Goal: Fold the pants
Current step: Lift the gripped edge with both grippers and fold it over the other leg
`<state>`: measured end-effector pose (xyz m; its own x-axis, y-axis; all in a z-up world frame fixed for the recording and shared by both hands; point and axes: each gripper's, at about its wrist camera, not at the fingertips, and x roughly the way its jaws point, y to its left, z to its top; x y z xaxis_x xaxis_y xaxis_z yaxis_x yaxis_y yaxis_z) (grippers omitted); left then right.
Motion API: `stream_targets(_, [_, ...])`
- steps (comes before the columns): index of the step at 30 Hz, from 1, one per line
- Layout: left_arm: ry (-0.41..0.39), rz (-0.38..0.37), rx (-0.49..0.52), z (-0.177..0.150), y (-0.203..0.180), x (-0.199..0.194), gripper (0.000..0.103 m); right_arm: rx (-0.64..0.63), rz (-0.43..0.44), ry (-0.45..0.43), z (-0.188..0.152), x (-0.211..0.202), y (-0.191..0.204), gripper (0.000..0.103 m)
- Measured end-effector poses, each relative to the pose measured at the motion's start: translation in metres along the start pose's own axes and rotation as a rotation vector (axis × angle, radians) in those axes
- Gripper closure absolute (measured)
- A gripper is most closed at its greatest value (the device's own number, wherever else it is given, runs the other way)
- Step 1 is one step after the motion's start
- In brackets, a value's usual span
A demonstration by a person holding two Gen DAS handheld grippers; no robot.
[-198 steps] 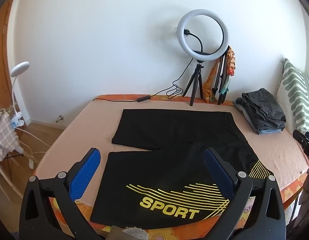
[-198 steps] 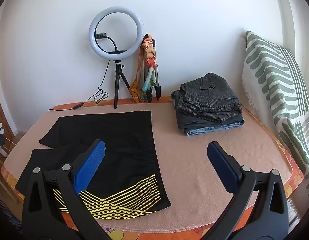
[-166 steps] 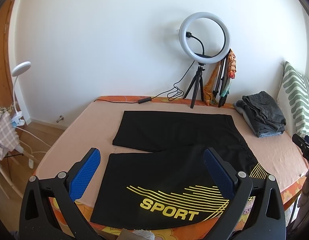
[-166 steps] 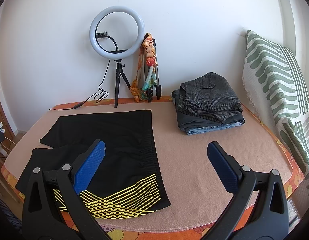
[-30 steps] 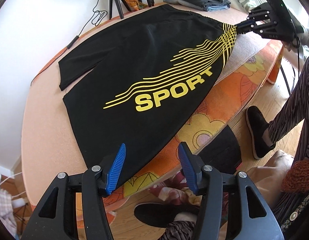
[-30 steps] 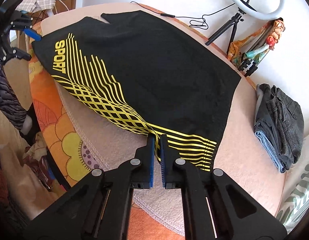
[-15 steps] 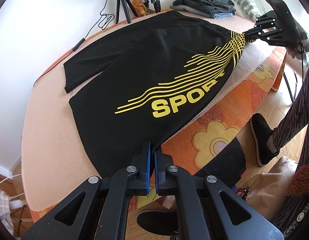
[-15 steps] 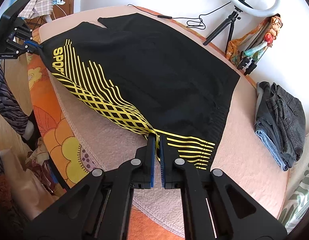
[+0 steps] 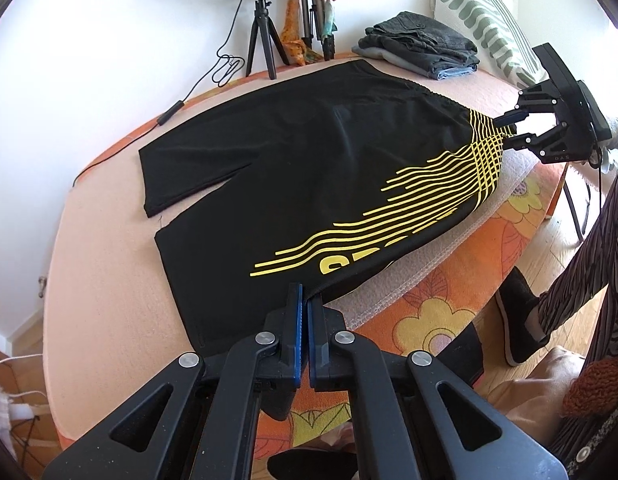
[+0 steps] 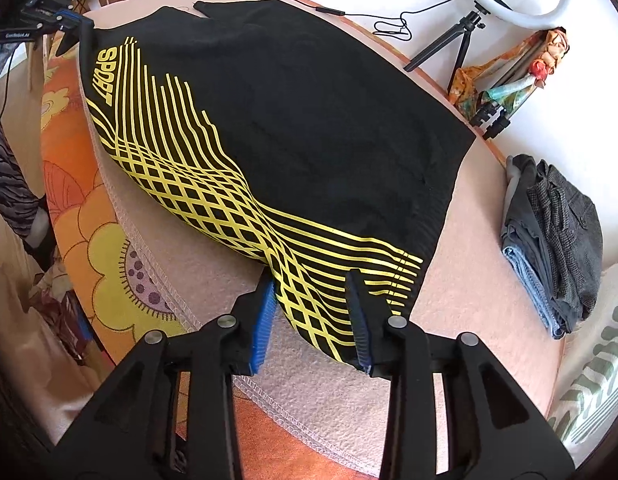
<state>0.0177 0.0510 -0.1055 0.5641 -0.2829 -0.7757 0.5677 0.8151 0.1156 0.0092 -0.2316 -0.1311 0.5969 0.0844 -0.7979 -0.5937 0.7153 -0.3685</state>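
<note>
Black sport shorts (image 9: 317,160) with yellow stripes lie spread on the pink blanket of the bed (image 9: 105,264). My left gripper (image 9: 308,304) is shut on the near hem corner of the shorts and lifts that edge. My right gripper (image 10: 312,304) is open, its blue pads on either side of the striped waistband corner (image 10: 309,296), which bulges between them. The right gripper also shows in the left wrist view (image 9: 509,128) at the far end of the shorts. The left gripper shows in the right wrist view (image 10: 75,20), pinching the hem.
A stack of folded trousers (image 9: 425,46) lies at the bed's far right, beside a striped pillow (image 9: 481,20). A ring light on a tripod (image 9: 261,28) stands against the wall. The person's legs (image 9: 589,264) are by the bed's orange flowered edge.
My right gripper has opened from shut, letting go of the waistband corner. My left gripper stays shut on the hem and has lifted it, folding the SPORT print edge upward.
</note>
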Motion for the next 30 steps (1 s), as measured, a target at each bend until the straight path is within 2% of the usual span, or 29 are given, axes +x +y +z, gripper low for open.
stream_targets(2, [-0.013,0.006,-0.005,0.003,0.003,-0.003,0.102,-0.014,-0.007,-0.017,0.002,-0.006,0.002,0.097])
stream_targets(13, [-0.099,0.067,-0.015,0.037,0.035,-0.017,0.103,0.028,-0.124,-0.13,0.04,-0.03,-0.02,0.099])
stream_targets(20, [-0.14,0.091,-0.006,0.068,0.059,-0.011,0.103,0.035,-0.173,-0.145,0.072,-0.03,-0.046,0.101])
stream_targets(30, [-0.15,0.096,-0.022,0.108,0.104,0.017,0.103,0.025,-0.21,-0.133,0.119,-0.012,-0.081,0.101])
